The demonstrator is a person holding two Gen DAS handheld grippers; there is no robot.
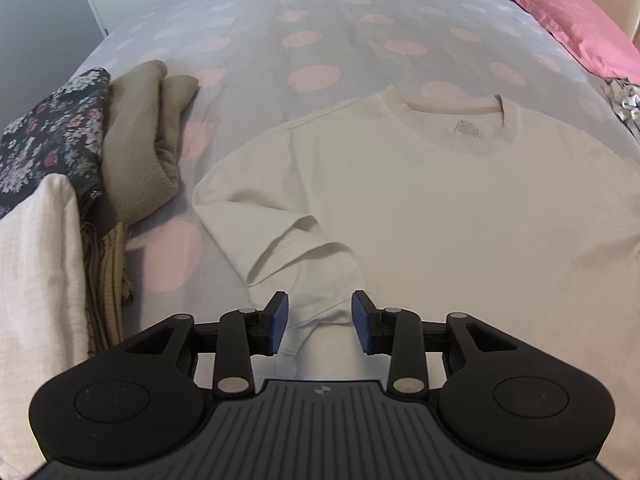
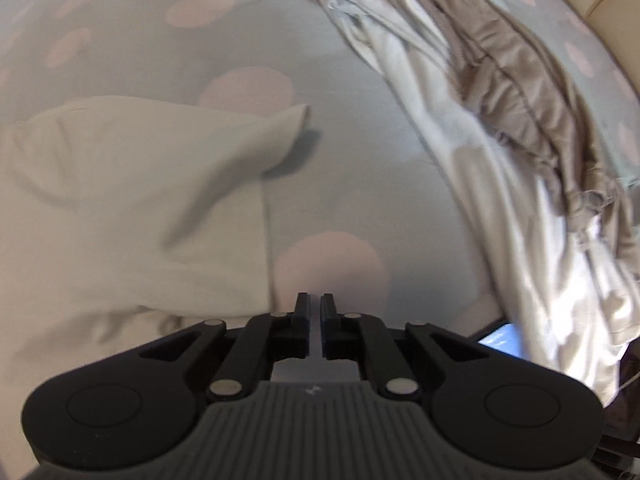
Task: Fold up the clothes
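Left tongs (image 1: 319, 322) gape over white T-shirt (image 1: 420, 192); right tongs (image 2: 316, 322) nearly closed.

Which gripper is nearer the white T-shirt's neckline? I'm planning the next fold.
Left. The left gripper hovers over the white T-shirt, facing its neckline. The right gripper is over bedding beside the shirt's edge; no neckline shows there.

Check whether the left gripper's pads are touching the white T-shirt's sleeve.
Apart. In the left wrist view the left gripper stands open, blue pads on either side of the white T-shirt fabric, with clear gaps.
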